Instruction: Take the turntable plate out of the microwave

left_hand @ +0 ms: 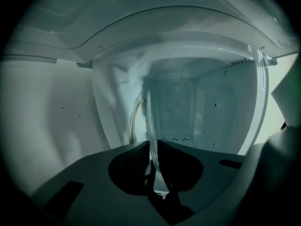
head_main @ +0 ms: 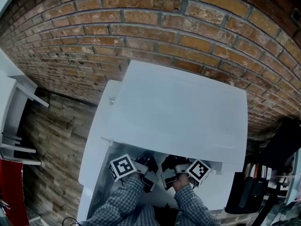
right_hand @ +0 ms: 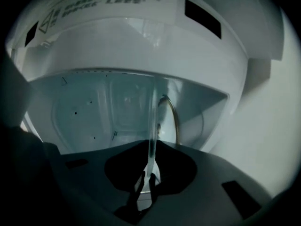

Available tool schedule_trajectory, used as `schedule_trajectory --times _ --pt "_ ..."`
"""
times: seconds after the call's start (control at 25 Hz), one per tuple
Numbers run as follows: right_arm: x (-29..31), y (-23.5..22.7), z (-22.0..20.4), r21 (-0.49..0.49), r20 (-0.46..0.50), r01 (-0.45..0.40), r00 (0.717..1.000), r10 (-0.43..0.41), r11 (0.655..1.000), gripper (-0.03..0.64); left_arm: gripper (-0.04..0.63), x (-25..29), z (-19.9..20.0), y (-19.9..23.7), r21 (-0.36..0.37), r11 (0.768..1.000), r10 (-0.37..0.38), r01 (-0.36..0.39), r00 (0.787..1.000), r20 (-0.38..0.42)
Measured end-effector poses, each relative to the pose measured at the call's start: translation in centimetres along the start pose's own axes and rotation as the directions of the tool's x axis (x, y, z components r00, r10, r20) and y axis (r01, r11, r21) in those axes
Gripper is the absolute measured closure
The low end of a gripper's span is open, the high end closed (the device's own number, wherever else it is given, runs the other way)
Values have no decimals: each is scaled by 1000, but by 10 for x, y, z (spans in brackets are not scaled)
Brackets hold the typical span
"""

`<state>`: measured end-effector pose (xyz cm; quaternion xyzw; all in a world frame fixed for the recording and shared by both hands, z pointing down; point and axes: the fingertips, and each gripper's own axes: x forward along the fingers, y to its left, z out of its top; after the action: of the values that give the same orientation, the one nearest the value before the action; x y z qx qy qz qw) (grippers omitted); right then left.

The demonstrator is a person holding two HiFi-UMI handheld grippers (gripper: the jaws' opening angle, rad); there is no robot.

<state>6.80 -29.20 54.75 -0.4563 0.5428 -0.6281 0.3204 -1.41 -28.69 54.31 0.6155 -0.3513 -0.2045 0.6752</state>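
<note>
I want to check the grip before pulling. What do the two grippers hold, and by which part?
The glass plate, by its rim: the left gripper and the right gripper each pinch its edge between their jaws, inside the microwave.

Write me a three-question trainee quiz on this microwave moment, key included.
1. True or false: the left gripper and the right gripper each clamp the rim of the glass turntable plate.
2. Multiple choice: what stands behind the microwave? A) a brick wall B) a tiled wall C) a window
3. Fill in: the person's sleeves have a ____ pattern.

Key: 1 true; 2 A; 3 checked
</note>
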Motion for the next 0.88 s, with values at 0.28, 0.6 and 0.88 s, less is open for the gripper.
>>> schedule_trajectory --times 0.28,0.6,0.88 --pt "0 9 1 -21 -7 -39 999 39 999 571 557 12 6 -1 11 1000 -24 23 1000 19" --pt "-2 12 0 3 -3 -69 998 69 998 571 555 27 21 -8 -19 993 -116 118 990 76" --pt "-2 12 1 18 -7 -86 996 86 996 571 558 36 31 -16 -35 982 -183 188 977 112"
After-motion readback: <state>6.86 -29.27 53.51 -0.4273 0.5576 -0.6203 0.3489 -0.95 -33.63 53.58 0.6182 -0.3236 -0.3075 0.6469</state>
